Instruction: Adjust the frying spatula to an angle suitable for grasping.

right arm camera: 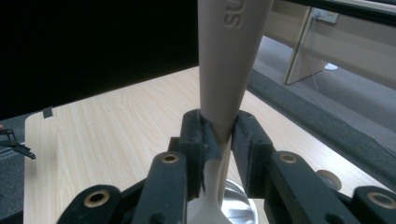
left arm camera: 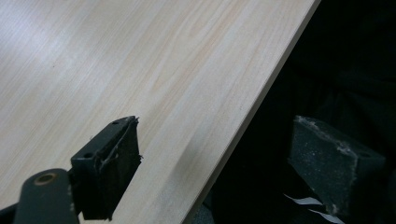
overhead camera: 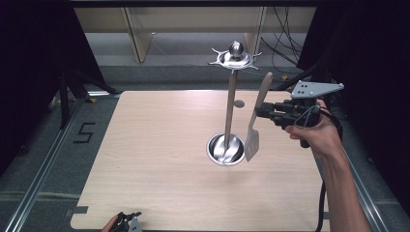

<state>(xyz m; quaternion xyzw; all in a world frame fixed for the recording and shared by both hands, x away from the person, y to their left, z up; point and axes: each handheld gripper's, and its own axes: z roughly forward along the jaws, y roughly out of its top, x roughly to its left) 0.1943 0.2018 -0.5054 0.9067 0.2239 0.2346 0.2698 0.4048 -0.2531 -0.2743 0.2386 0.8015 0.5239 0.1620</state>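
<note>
My right gripper (overhead camera: 261, 112) is shut on the neck of a beige spatula (overhead camera: 252, 140), held almost upright with the slotted blade hanging down just right of a steel rack's round base (overhead camera: 226, 150). The rack's thin pole (overhead camera: 230, 104) rises to a hooked crown (overhead camera: 235, 57). In the right gripper view the jaws (right arm camera: 219, 140) pinch the spatula handle (right arm camera: 229, 60), and the steel base (right arm camera: 240, 205) shows below. My left gripper (overhead camera: 127, 223) rests at the table's near edge; in its own view it (left arm camera: 219, 163) stands open with nothing between the jaws, straddling the table edge.
The light wooden table (overhead camera: 159, 145) has dark floor around it and metal rails along both sides. A small round disc (overhead camera: 239, 103) lies on the table behind the rack. Wooden furniture legs and cables stand beyond the far edge.
</note>
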